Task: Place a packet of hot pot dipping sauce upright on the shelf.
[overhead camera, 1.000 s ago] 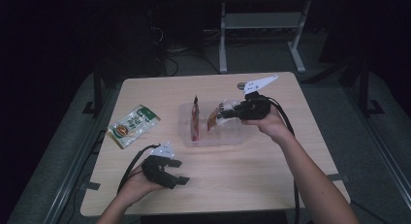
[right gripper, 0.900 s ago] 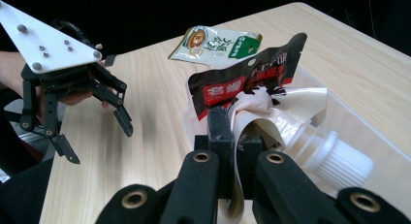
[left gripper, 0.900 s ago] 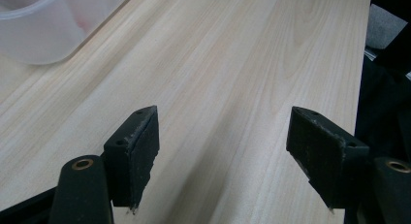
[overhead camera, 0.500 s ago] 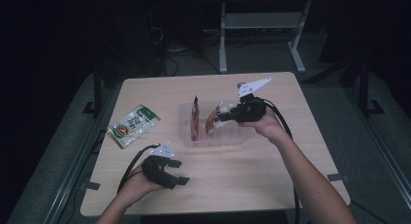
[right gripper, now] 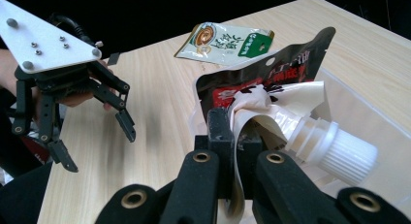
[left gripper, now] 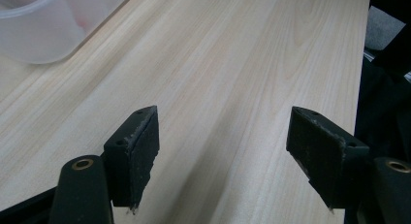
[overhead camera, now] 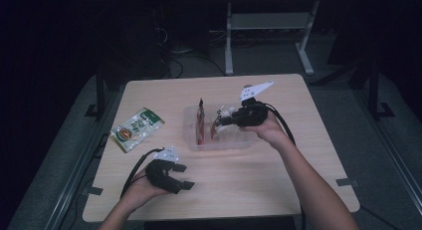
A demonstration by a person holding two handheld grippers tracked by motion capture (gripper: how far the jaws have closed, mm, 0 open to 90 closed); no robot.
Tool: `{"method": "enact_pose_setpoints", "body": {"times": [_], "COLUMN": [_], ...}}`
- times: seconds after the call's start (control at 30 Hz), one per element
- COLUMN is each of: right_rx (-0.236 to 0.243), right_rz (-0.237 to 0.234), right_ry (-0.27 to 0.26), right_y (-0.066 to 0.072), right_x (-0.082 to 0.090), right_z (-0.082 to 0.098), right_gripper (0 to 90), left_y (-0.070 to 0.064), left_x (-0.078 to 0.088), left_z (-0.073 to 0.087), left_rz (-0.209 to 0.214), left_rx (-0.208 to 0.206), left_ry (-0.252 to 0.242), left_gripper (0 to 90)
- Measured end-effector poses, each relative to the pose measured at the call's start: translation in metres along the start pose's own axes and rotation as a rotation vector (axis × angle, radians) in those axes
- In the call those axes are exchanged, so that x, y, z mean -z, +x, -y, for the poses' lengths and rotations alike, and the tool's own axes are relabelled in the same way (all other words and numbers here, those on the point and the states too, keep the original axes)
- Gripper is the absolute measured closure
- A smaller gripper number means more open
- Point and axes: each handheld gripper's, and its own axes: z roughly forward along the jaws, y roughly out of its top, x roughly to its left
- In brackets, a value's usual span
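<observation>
White-capped spout pouch (right gripper: 271,122) pinched in right gripper (right gripper: 237,151).

The high view is dim and soft, the room around the table (overhead camera: 239,175) nearly black. Both gripper views are brighter and evenly lit. Beyond the left gripper's fingers (left gripper: 135,151), the plastic tub (left gripper: 43,25) is blurred.
</observation>
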Motion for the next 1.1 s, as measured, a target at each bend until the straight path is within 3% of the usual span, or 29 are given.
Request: {"method": "enact_pose_setpoints", "body": {"times": [0.27, 0.93, 1.1], "right_rx": [-0.042, -0.051, -0.055], "right_rz": [0.01, 0.074, 0.096], "right_ry": [-0.027, 0.051, 0.048], "right_y": [-0.007, -0.011, -0.012], "right_x": [-0.005, -0.03, -0.032], "right_z": [0.005, 0.012, 0.013], "right_gripper": [89.4, 89.0, 88.5], "left_y": [0.0, 0.003, 0.002], "left_x": [-0.003, -0.004, -0.006], "left_z": [-0.001, -0.001, 0.0], "left_rz": [0.009, 0.01, 0.014], "left_rx": [0.009, 0.012, 0.015], "left_ry": [-0.009, -0.003, -0.004], "left_gripper": [26.8, 26.2, 26.2]}}
